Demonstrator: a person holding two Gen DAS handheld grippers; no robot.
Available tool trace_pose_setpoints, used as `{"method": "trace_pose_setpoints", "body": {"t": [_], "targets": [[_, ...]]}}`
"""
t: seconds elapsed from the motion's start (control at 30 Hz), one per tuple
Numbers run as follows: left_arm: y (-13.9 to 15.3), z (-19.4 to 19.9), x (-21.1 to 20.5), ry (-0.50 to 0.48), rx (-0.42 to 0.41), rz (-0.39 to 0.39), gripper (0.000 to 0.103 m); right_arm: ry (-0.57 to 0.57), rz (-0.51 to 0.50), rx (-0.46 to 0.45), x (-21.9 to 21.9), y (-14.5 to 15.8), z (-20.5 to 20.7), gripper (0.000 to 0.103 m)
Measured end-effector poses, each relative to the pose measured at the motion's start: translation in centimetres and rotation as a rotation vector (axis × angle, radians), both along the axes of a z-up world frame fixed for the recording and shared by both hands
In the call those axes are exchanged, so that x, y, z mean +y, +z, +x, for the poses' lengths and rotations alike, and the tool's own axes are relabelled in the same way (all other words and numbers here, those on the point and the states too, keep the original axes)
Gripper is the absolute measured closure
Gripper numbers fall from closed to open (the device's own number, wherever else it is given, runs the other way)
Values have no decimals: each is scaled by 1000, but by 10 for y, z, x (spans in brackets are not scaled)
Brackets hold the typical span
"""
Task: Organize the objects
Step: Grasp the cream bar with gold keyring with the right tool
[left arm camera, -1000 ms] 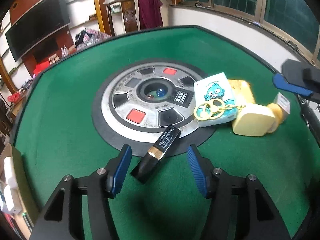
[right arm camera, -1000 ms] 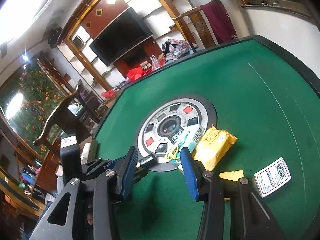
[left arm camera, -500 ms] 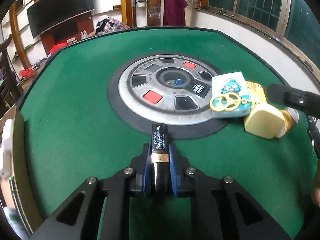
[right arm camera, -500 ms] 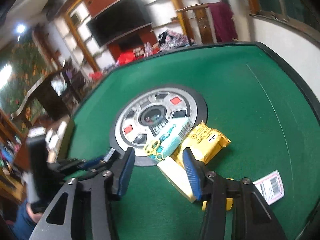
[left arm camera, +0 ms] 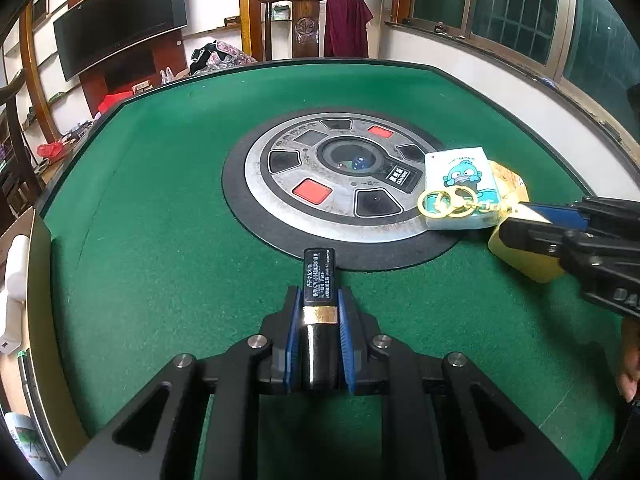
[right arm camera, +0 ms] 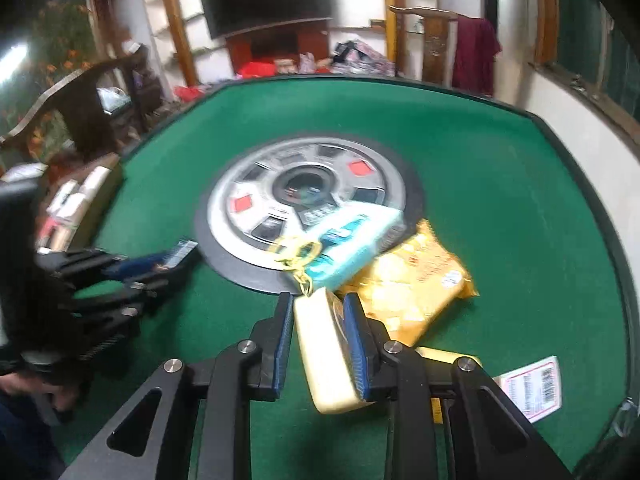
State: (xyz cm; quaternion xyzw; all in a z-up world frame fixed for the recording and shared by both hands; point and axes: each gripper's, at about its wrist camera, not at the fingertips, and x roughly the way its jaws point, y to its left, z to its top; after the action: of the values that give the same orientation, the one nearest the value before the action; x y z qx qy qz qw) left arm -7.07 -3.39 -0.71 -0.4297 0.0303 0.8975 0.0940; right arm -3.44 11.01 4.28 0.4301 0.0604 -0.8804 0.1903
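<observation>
My left gripper [left arm camera: 318,300] is shut on a black lipstick tube [left arm camera: 318,280] with a gold band, over the green felt near the front edge of the round centre panel [left arm camera: 340,184]. My right gripper [right arm camera: 320,312] is closed around a pale yellow flat case [right arm camera: 326,352], which a chain links to a gold key ring [right arm camera: 298,250]. The ring lies on a light blue tissue pack [right arm camera: 352,236]. In the left wrist view the right gripper [left arm camera: 560,220] reaches in from the right onto the yellow case [left arm camera: 524,260], beside the tissue pack [left arm camera: 462,188].
A yellow snack packet [right arm camera: 416,280] lies under and right of the tissue pack. A white barcode card [right arm camera: 532,388] lies at the right near the table rim [right arm camera: 592,200]. A cardboard box [left arm camera: 24,280] with white items stands off the table's left edge.
My left gripper closed on the lipstick tube, which now points straight ahead. My right gripper moved down and forward and closed around the yellow case.
</observation>
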Motion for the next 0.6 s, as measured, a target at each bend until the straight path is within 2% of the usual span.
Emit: {"method": "trace_pose_setpoints", "body": {"t": [0.1, 0.17, 0.27, 0.37, 0.6], "targets": [[0, 0, 0, 0, 0, -1, 86, -26, 14, -27, 4, -6, -4, 76], [0, 0, -1, 0, 0, 3, 86, -36, 14, -36, 5, -8, -4, 84], [0, 0, -2, 14, 0, 23, 86, -51, 11, -47, 5, -7, -1, 84], [3, 0, -6, 27, 4, 49, 86, -52, -44, -33, 8, 3, 5, 84], [16, 3, -12, 60, 52, 85, 86, 41, -292, 33, 11, 35, 28, 83]]}}
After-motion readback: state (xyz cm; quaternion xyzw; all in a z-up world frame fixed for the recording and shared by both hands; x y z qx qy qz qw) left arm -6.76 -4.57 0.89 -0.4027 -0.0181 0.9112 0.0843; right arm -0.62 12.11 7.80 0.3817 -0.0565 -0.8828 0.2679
